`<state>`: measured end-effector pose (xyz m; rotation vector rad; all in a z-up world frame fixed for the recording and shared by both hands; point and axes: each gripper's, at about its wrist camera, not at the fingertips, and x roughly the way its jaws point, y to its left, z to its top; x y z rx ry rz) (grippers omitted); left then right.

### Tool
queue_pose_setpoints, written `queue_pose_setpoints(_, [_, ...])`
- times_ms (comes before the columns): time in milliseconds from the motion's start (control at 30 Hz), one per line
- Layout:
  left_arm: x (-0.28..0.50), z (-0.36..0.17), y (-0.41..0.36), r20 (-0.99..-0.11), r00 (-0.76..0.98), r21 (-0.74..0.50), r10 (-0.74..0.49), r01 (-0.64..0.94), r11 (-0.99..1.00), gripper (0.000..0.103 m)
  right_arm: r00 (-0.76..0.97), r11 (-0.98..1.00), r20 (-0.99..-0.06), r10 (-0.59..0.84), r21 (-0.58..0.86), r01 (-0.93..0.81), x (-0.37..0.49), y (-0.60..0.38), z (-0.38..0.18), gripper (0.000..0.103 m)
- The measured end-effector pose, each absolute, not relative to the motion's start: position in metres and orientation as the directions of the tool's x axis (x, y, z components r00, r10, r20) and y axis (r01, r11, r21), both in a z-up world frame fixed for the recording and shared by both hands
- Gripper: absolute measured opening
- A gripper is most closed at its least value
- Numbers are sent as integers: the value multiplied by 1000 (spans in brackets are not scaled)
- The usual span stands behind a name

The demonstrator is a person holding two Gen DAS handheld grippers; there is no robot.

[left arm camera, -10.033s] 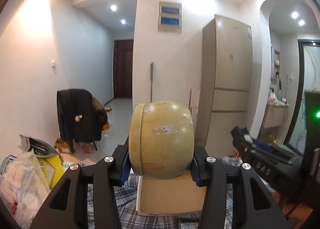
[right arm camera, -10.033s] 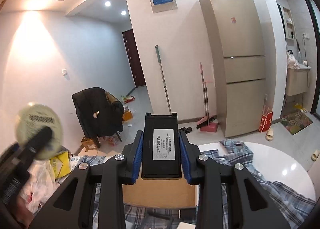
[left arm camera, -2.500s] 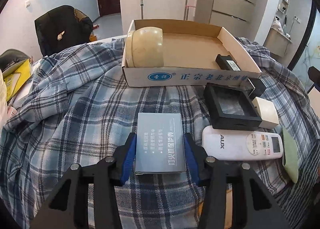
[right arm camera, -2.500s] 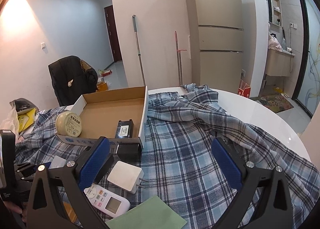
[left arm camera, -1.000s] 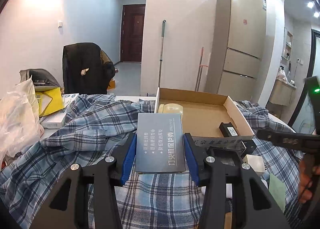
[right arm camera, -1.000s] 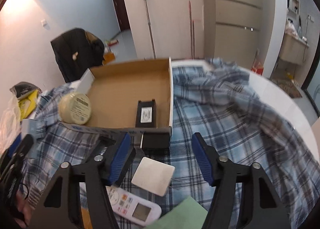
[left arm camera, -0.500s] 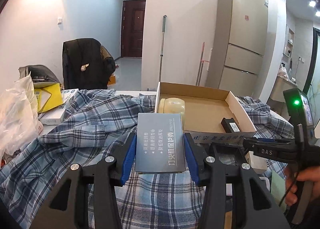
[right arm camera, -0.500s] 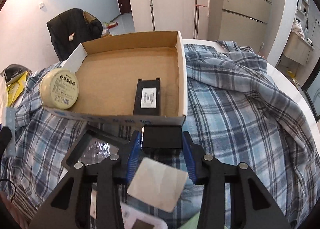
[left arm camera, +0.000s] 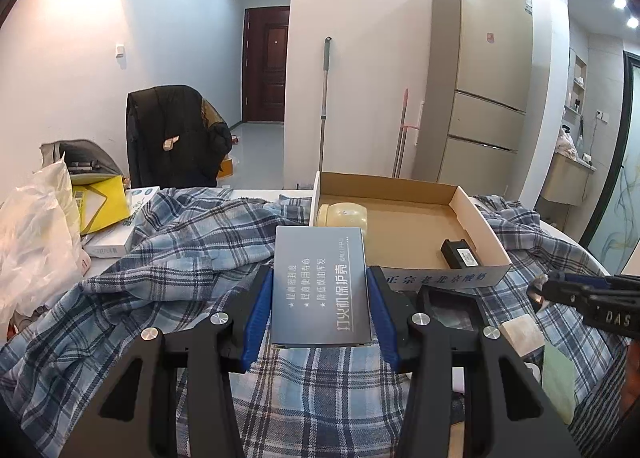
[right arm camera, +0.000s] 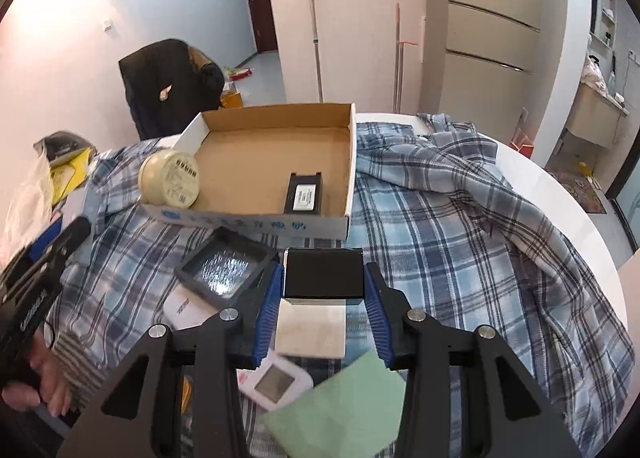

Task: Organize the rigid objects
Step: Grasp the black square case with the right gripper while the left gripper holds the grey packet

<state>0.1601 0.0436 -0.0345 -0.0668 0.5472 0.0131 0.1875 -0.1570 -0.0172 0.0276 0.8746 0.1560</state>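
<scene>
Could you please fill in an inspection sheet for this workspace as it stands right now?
Surface: round white table under a plaid cloth.
Job's things: cardboard box holds a round tin and a black battery.
Clutter: remote, green sheet, black tray, white block.
Grippers: left gripper shut on a grey card; right gripper has just closed on a black case.
Cables: nothing seen.
Surroundings: fridge, mop, chair with jacket.

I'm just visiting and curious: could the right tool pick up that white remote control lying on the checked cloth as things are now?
Probably not yet. The right tool is already shut on a small black box, so its jaws are full. The white remote also lies partly under a black tray and a white square block.
</scene>
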Motion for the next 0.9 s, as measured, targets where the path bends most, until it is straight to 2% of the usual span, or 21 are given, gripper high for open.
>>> queue_pose_setpoints(233, [159,-33,42,-517,856,-59,-4,-31,998,49,571,982,-800,185,123,-146,184,-150,-40,40])
queue_pose_setpoints(667, [161,-34,40,-525,851,-55,-13,-18,998,49,562,979,-803,201,149,-138,189,-151,-57,40])
queue_pose_setpoints(900, [157,-32,36,-507,862,-46,-16,-9,999,49,582,979,-787,203,148,-141,183,-153,-47,39])
